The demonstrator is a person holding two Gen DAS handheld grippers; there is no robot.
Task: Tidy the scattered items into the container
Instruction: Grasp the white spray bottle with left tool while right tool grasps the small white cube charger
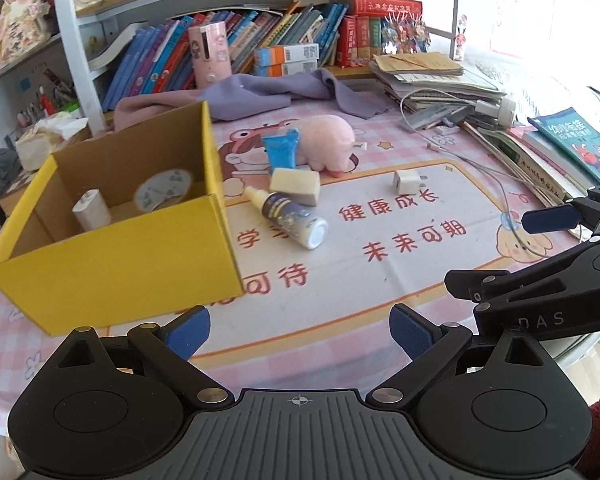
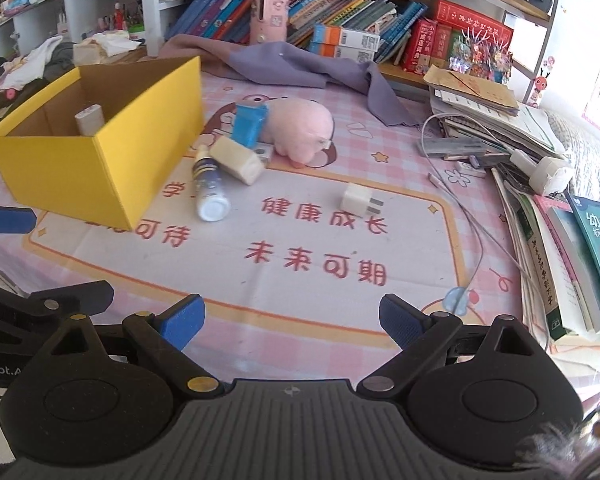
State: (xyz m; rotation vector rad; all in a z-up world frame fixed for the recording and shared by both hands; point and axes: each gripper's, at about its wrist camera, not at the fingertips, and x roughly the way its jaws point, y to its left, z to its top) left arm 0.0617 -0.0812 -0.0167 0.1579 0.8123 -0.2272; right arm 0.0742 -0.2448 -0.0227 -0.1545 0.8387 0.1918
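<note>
A yellow cardboard box (image 1: pixel 112 264) (image 2: pixel 84 168) stands at the left of the mat, holding a white charger block (image 1: pixel 92 210) (image 2: pixel 89 119) and a round tin (image 1: pixel 163 190). Beside it lie a spray bottle (image 1: pixel 288 216) (image 2: pixel 210 188), a beige block (image 1: pixel 296 186) (image 2: pixel 238 160), a blue tube (image 1: pixel 282 148) (image 2: pixel 250 126) and a pink plush (image 1: pixel 328 140) (image 2: pixel 300 126). A white plug adapter (image 1: pixel 408 182) (image 2: pixel 360 200) sits apart on the mat. My left gripper (image 1: pixel 300 330) and right gripper (image 2: pixel 292 318) both stand open and empty, near the mat's front edge.
A bookshelf with books runs along the back, with a pink cylinder (image 1: pixel 211 54) and a purple cloth (image 1: pixel 268 94) in front. Stacked papers, books (image 2: pixel 560 248) and a white cable (image 2: pixel 472 216) crowd the right side. The right gripper's fingers (image 1: pixel 548 218) show in the left view.
</note>
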